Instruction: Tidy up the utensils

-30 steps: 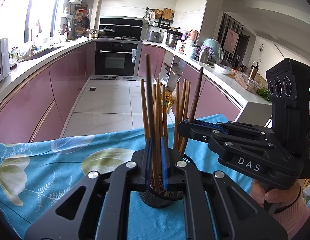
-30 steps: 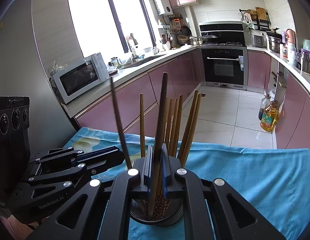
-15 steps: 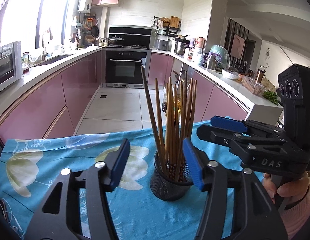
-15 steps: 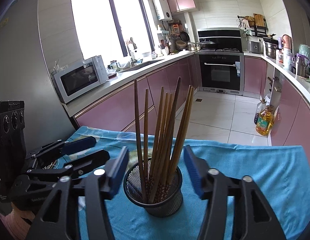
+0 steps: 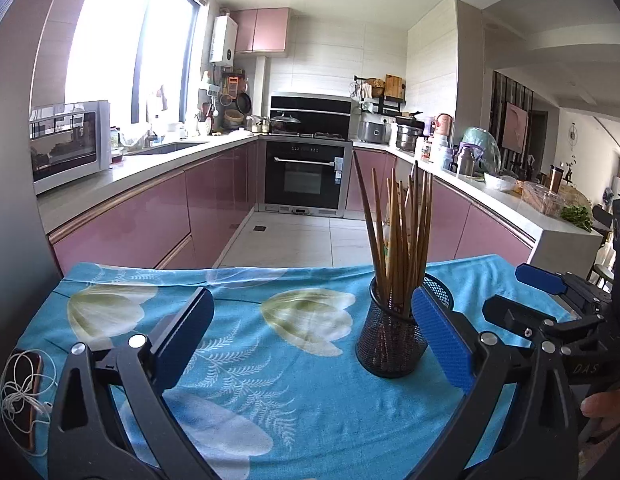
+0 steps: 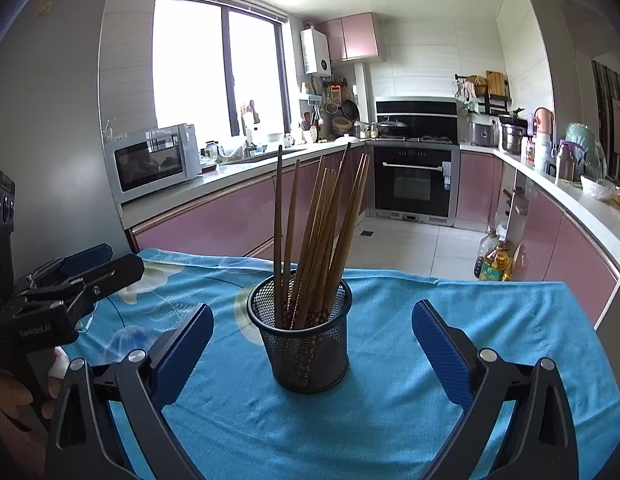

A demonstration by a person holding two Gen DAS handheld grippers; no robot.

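Only left wrist view, phone (image 5: 24, 396), earphones (image 5: 18, 390)

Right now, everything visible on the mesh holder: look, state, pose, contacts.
The mesh holder is a black wire-mesh cup with a solid rim, round, upright on the blue floral tablecloth. It holds a bundle of brown wooden chopsticks, tips down, fanned and leaning against the rim; their lower ends look patterned. Neither the left gripper nor the right gripper touches it; both are open.
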